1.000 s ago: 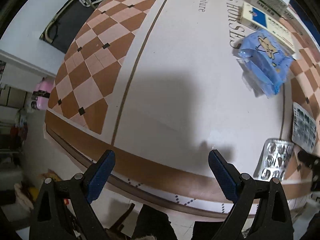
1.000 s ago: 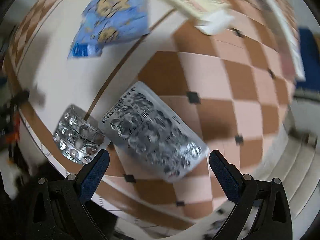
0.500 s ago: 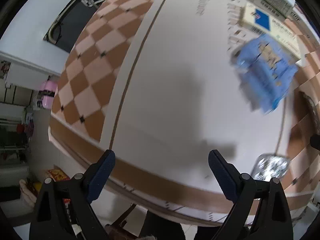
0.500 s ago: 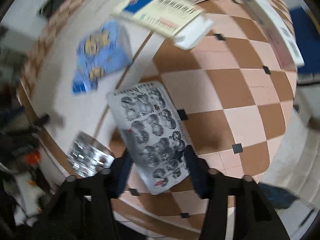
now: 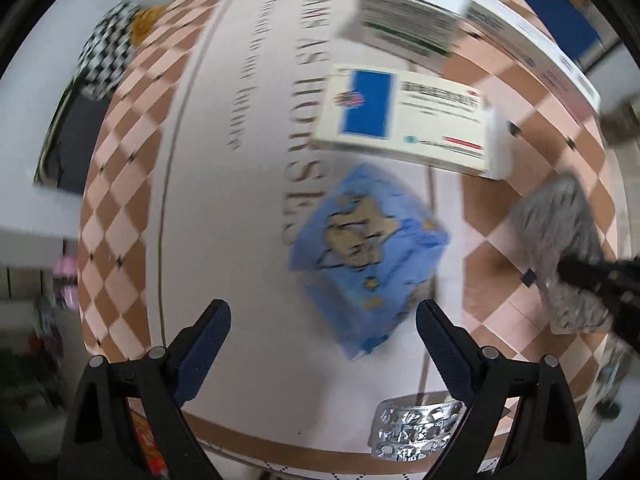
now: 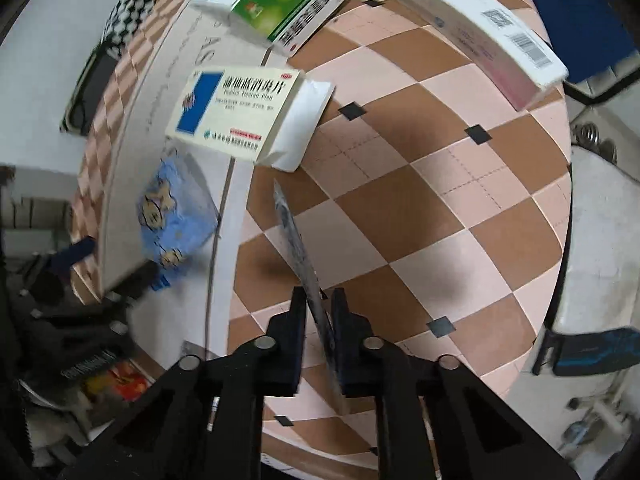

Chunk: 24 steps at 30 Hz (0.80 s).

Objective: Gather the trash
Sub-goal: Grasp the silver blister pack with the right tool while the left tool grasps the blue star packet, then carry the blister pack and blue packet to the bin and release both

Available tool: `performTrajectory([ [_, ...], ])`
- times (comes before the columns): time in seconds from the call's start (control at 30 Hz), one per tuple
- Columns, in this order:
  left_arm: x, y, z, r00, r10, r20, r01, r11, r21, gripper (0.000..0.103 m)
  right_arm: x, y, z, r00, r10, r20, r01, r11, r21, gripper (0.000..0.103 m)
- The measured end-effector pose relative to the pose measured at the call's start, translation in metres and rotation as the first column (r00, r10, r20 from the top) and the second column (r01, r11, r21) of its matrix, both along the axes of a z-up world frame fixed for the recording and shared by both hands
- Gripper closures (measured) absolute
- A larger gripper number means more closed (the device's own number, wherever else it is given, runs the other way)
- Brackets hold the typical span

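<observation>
Your right gripper [image 6: 318,312] is now clamping its jaws on the grey blister pack [image 6: 304,256], which a second ago was lying flat on the table [image 6: 420,208] between wide-open jaws; it is now standing edge-on, lifted clear of the checked cloth. Your left gripper [image 5: 322,330] is hanging with jaws wide apart and holding nothing, now sitting over the blue tissue packet [image 5: 366,252], with the second foil blister pack [image 5: 416,428] lying near the table edge. One piece is being secured; the medicine boxes [image 6: 240,108] are awaiting collection.
</observation>
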<state>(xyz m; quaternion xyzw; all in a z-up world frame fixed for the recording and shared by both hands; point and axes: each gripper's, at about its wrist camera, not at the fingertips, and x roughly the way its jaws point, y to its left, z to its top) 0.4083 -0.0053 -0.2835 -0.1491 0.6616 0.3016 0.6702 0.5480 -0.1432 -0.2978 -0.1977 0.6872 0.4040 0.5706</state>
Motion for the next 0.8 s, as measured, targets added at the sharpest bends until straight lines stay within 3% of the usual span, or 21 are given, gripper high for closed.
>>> performTrajectory([
  [0.1, 0.014, -0.007, -0.005, 0.997, -0.068, -0.021, 0.068, 0.998, 0.017, 0.009, 0.011, -0.017, 0.010, 0.996, -0.064, 0.056, 0.063, 0.998, 0.014, 0.096],
  [0.17, 0.026, -0.012, -0.008, 0.994, -0.104, -0.040, 0.105, 0.994, 0.033, 0.026, 0.021, -0.028, 0.014, 0.989, -0.113, 0.092, 0.113, 0.994, 0.011, 0.096],
  [0.33, 0.040, -0.009, -0.021, 0.986, -0.148, -0.081, 0.151, 0.988, 0.036, 0.039, 0.030, -0.032, 0.006, 0.983, -0.150, 0.109, 0.154, 0.988, -0.020, 0.096],
  [0.37, 0.041, -0.010, -0.022, 0.985, -0.151, -0.083, 0.155, 0.987, 0.038, 0.046, 0.026, -0.023, 0.002, 0.982, -0.150, 0.114, 0.153, 0.988, -0.023, 0.096],
  [0.43, 0.042, -0.006, -0.020, 0.986, -0.153, -0.070, 0.156, 0.987, 0.046, 0.061, 0.024, -0.022, 0.000, 0.982, -0.146, 0.122, 0.150, 0.988, -0.024, 0.096],
  [0.63, 0.038, 0.000, -0.007, 0.991, -0.133, -0.032, 0.135, 0.989, 0.058, 0.089, 0.001, 0.006, -0.005, 0.981, -0.139, 0.135, 0.142, 0.990, -0.012, 0.096],
  [0.8, 0.028, 0.002, 0.010, 0.994, -0.108, 0.011, 0.107, 0.991, 0.077, 0.092, -0.007, 0.007, 0.003, 0.977, -0.143, 0.155, 0.144, 0.990, 0.007, 0.096],
])
